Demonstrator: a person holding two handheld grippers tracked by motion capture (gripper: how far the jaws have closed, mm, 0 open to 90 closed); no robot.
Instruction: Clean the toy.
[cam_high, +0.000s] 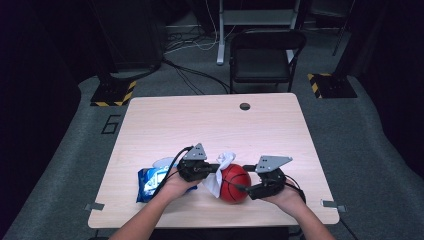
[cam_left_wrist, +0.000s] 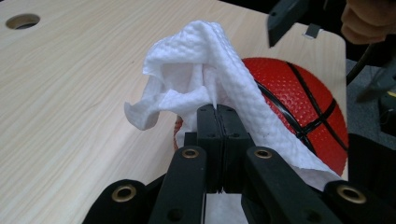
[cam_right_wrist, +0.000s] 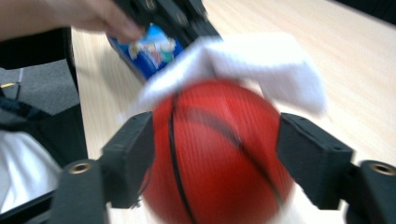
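White wipe held against a red ball at the table's near edge.
The wipe (cam_left_wrist: 196, 79) is pinched by the left gripper (cam_left_wrist: 217, 116); the ball (cam_right_wrist: 217, 154) is clamped between the right gripper's (cam_right_wrist: 215, 144) jaws.

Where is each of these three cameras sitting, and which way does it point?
High view: above the person's side, looking forward and down on the table; both forearms come in from the bottom.
Left gripper view: rides the left hand-held gripper, looking along jaws shut on a white wipe.
Right gripper view: rides the right hand-held gripper, its jaws either side of the red ball.
All three share ball and wipe.
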